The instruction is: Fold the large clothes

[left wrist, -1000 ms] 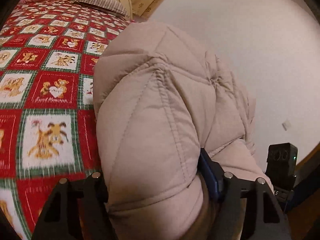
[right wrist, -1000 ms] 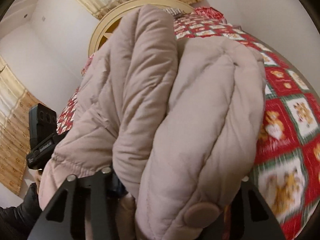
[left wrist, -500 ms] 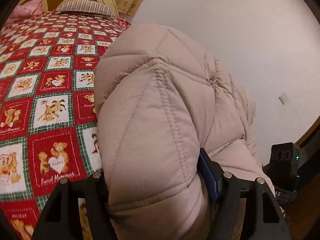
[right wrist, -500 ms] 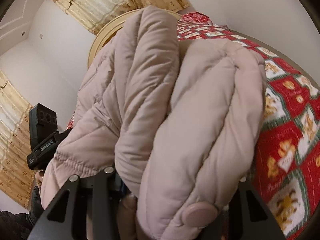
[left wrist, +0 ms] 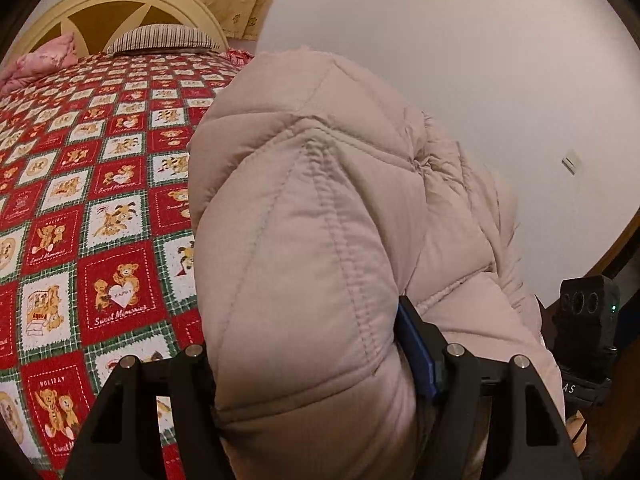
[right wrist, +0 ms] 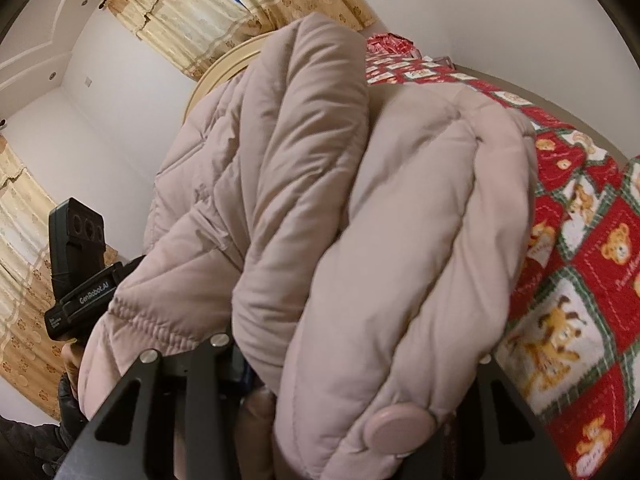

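Observation:
A large beige quilted puffer coat (left wrist: 312, 248) fills both wrist views. My left gripper (left wrist: 316, 364) is shut on a thick fold of it and holds it up above the bed. My right gripper (right wrist: 352, 356) is shut on another bunched part of the same coat (right wrist: 360, 220), with a round beige button (right wrist: 400, 428) near the jaws. The fingertips of both grippers are buried in the padding. The right gripper's body shows at the lower right of the left wrist view (left wrist: 586, 320), and the left gripper's body shows at the left of the right wrist view (right wrist: 80, 276).
A bed with a red, green and white teddy-bear quilt (left wrist: 88, 208) lies below and to the left; it also shows in the right wrist view (right wrist: 580, 280). A cream headboard (left wrist: 120, 4), a striped pillow (left wrist: 160, 38) and a pink pillow (left wrist: 40, 60) are at its far end. A white wall (left wrist: 460, 60) stands to the right. Curtains (right wrist: 192, 12) hang behind.
Both grippers have risen with the coat: the views tilt up, showing more of the headboard, wall and curtains. The grips on the coat are unchanged.

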The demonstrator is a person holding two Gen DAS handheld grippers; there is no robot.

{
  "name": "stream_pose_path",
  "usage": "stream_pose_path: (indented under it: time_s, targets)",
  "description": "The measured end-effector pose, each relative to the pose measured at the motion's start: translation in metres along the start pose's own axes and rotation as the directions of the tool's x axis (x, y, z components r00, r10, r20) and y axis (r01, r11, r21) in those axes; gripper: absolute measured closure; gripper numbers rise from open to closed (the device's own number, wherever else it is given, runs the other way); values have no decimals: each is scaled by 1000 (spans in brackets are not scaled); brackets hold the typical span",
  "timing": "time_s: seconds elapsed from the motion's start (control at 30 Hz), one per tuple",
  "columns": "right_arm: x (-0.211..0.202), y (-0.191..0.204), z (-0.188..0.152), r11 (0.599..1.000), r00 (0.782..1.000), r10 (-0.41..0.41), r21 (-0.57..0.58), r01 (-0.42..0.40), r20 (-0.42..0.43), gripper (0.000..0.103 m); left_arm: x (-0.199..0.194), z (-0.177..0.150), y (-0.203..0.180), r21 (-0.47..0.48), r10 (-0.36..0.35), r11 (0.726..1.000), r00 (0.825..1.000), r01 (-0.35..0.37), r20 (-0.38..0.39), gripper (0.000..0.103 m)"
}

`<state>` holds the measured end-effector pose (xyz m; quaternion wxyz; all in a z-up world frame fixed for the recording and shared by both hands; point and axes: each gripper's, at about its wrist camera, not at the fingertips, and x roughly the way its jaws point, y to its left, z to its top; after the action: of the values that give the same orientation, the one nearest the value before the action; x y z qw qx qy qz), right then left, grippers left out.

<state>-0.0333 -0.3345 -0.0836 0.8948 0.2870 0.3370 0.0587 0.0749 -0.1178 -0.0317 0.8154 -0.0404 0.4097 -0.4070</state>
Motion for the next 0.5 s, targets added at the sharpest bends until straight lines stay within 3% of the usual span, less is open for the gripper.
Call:
stream_pose_path:
  time_s: [0.5]
  targets:
    - [-73, -20, 3, 993, 985, -113, -18, 117, 132, 57, 13, 6, -79, 121, -97, 988, 995, 96, 1, 33]
